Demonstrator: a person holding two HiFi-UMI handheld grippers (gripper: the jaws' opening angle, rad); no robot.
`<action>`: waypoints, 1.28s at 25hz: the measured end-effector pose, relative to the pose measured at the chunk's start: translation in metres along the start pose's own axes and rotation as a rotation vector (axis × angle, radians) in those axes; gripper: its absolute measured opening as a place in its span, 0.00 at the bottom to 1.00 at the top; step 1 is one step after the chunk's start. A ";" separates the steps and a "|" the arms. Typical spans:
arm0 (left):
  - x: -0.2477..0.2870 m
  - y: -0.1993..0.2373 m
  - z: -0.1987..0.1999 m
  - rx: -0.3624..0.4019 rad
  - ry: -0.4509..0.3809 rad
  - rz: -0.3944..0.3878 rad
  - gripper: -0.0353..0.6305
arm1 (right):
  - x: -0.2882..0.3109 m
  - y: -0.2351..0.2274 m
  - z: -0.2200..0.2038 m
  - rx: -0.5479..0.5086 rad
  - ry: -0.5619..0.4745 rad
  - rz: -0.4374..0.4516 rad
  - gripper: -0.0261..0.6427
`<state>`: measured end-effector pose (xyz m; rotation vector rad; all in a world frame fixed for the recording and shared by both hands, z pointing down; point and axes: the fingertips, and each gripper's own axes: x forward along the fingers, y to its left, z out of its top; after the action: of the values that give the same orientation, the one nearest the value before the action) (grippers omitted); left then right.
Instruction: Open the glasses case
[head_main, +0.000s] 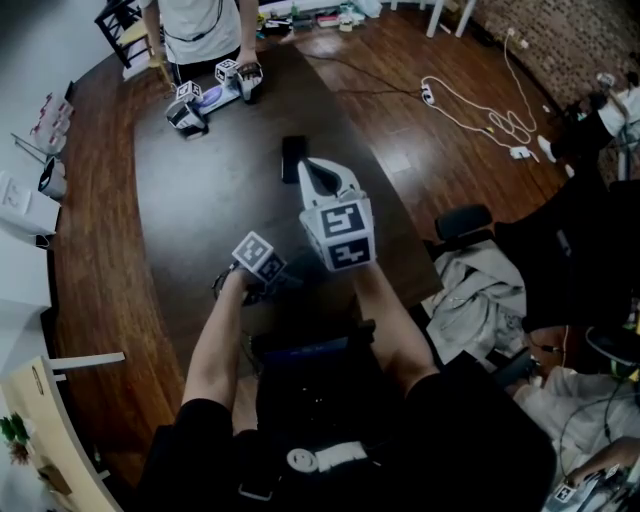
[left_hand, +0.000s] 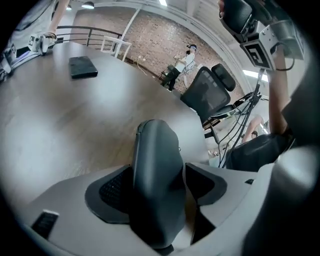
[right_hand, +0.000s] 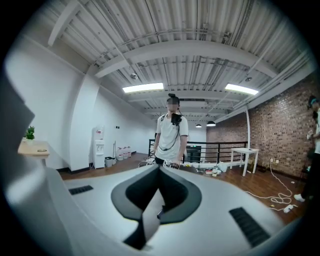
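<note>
The case (left_hand: 152, 150), seam unbroken, was still closed, standing between the left tongs' (left_hand: 160, 190) widest-spread jaws, apparently unclamped, at the table's (head_main: 220, 180) six o'clock edge. The right tongs (right_hand: 157, 202), at two o'clock, were shut, empty. Opening remained.

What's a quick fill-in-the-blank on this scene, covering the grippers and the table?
1. The right gripper has its jaws ___, with nothing in them.
2. The left gripper has a dark rounded case ___ its jaws.
3. A person stands at the ___ end of the table, beyond the flat black object.

Missing words: shut; between; far
</note>
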<state>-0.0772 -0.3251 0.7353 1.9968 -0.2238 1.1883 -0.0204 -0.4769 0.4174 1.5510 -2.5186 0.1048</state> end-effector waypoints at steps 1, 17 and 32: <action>0.001 -0.004 -0.002 -0.003 0.012 -0.020 0.57 | 0.000 -0.001 0.000 0.002 -0.002 -0.003 0.06; -0.191 0.036 0.068 -0.161 -0.708 0.245 0.51 | -0.002 0.031 0.004 -0.086 -0.006 0.057 0.06; -0.282 -0.029 0.074 0.169 -0.751 0.624 0.51 | -0.005 0.121 -0.029 -0.334 0.127 0.331 0.17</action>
<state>-0.1672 -0.4224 0.4740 2.5462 -1.2251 0.7438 -0.1225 -0.4129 0.4488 0.9676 -2.5089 -0.1601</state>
